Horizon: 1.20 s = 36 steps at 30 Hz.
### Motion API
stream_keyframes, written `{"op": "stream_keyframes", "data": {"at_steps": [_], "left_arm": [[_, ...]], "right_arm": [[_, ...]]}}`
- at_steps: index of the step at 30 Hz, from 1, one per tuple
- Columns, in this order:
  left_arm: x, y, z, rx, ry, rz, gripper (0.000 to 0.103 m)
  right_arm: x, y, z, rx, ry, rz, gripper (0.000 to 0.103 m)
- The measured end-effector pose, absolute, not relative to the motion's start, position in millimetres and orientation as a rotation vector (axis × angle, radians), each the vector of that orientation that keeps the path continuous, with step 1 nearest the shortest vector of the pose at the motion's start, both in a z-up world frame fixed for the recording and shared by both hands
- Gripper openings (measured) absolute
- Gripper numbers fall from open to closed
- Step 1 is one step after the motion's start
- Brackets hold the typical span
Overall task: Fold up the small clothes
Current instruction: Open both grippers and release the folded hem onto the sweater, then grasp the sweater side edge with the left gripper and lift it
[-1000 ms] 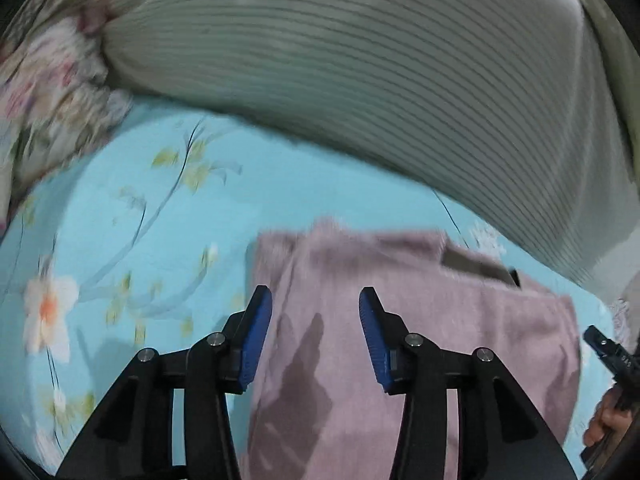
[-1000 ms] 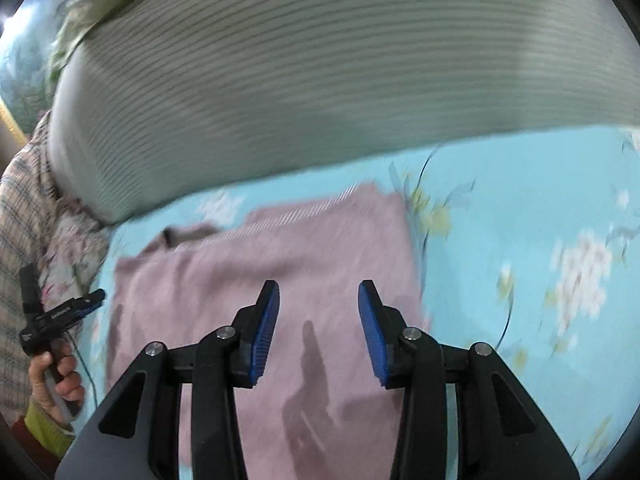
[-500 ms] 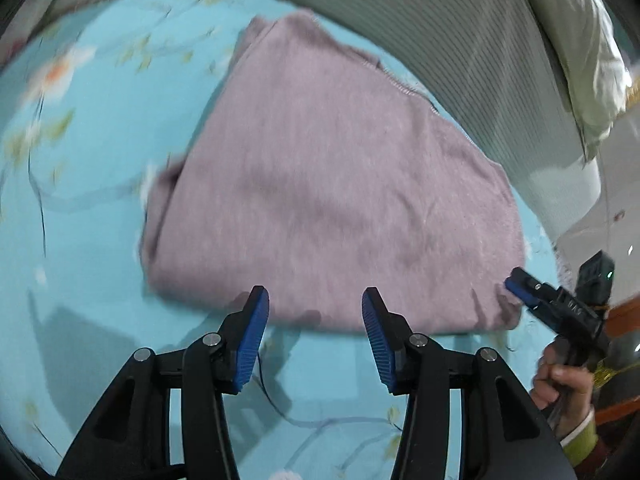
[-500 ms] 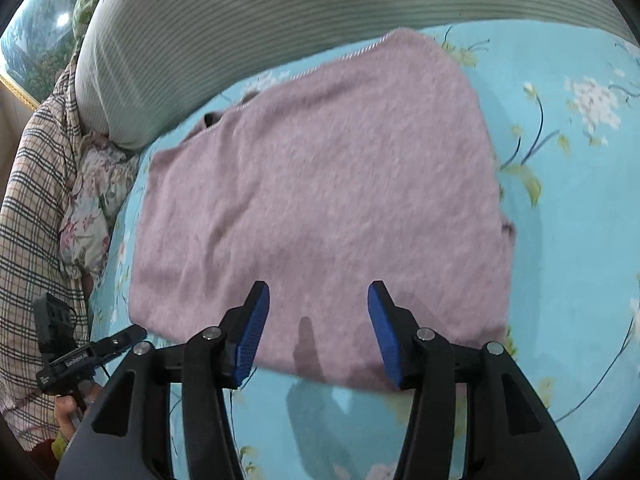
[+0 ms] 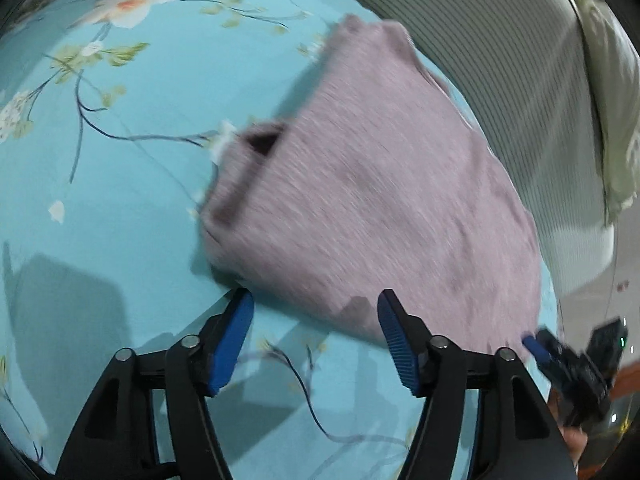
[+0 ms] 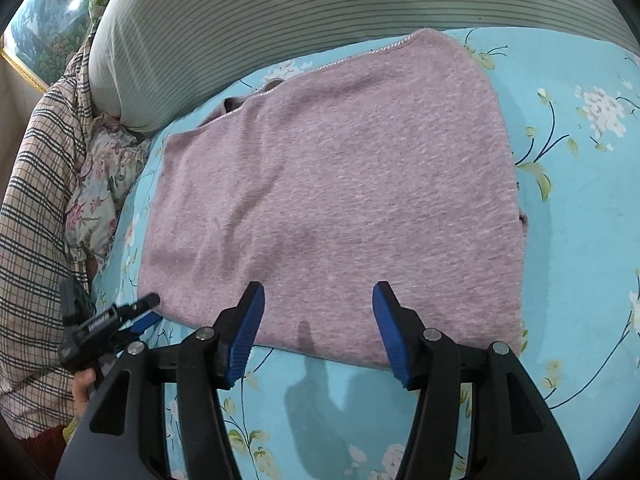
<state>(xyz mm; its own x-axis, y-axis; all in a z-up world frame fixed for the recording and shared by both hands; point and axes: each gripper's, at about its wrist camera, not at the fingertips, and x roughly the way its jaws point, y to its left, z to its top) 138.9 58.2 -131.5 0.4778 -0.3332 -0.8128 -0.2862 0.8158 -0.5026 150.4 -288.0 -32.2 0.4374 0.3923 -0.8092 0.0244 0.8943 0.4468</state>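
Half a second ago our left claw (image 5: 316,336) faced the near hem of the mauve garment (image 6: 332,192) squarely; now it has swung toward the garment's left corner, where a tucked layer gapes open at the side, and that view is smeared with motion. Our right claw (image 6: 318,328) has hardly shifted and hovers over the same hem. Both claws are released, jaws spread wide, nothing between the blue pads (image 6: 248,324). The garment lies flat on the floral bedsheet (image 6: 580,240), already doubled into a rough rectangle, its far edge close to the striped pillow (image 6: 280,20).

We judge that one fold is done and we are lining up at the two near corners for the next one.

A plaid blanket (image 6: 36,200) and a flowered cloth (image 6: 100,184) crowd the bed's left side, just beside the garment. The pillow sits near the far hem, so a fold away from us has little bare sheet to land on. The loose tucked layer at the left corner could slip out if we pinch only the top ply.
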Motion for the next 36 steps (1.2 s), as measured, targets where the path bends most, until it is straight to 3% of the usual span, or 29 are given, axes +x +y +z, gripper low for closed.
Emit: {"op": "stream_keyframes", "data": {"at_steps": [5, 10, 12, 14, 15, 17, 27, 36], "left_arm": [[154, 68, -137, -0.726, 1.033, 0.009, 0.072], [170, 69, -137, -0.704, 0.986, 0.068, 0.071], [170, 76, -134, -0.694, 0.978, 0.077, 0.061], [172, 78, -132, -0.683, 0.983, 0.066, 0.026], [173, 79, -130, -0.692, 0.987, 0.040, 0.017], [173, 79, -123, -0.675, 0.981, 0.035, 0.012], [182, -39, -44, -0.332, 0.878, -0.249, 0.009], [193, -133, -83, -0.047, 0.984, -0.423, 0.008]], "right_arm": [[156, -291, -34, 0.429, 1.109, 0.238, 0.058], [168, -293, -35, 0.402, 1.087, 0.241, 0.058], [174, -298, -36, 0.400, 1.064, 0.223, 0.058], [178, -303, -38, 0.412, 1.052, 0.213, 0.058], [182, -306, -39, 0.425, 1.053, 0.217, 0.058], [187, -310, -40, 0.437, 1.061, 0.225, 0.058], [210, -315, -25, 0.532, 1.060, 0.326, 0.058], [277, -273, -38, 0.509, 1.149, 0.500, 0.058]]}}
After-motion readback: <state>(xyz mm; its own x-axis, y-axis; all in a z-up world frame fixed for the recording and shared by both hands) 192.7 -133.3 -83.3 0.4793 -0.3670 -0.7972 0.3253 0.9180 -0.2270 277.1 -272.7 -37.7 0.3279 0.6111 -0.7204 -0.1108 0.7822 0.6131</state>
